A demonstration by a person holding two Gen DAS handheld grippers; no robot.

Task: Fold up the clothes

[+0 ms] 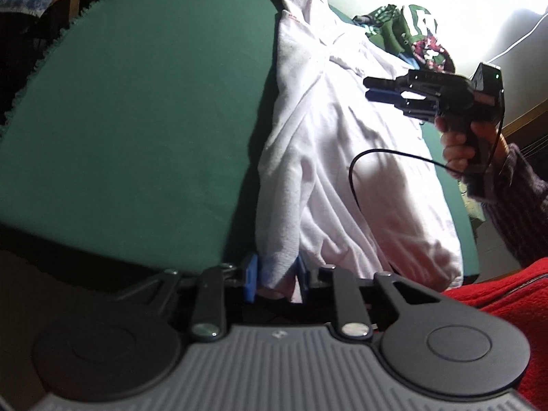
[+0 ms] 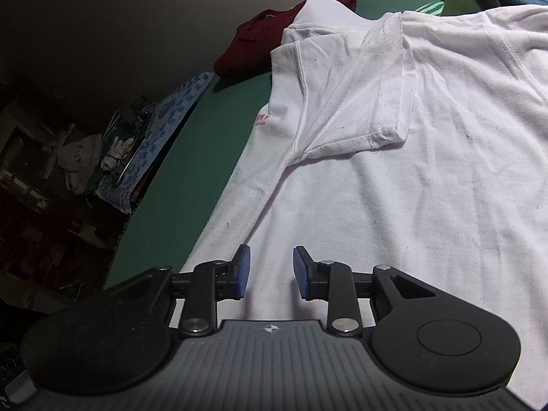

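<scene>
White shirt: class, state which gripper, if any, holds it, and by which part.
The left gripper pinches the white shirt at a bunched bottom edge; the right gripper is open, holding nothing.

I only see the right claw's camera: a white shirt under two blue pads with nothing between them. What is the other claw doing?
Observer: The left claw is closed on a bunched edge of the white shirt, cloth filling the gap between its blue pads.
Operator: And how does my own claw look from over there?
Observer: The right claw hangs above the shirt's upper part, carried in a person's hand, with a black cable looping below it.
Operator: Anything near the person that I miss?
Observer: A red fleece fills the lower right corner, beside the green cover.
</scene>
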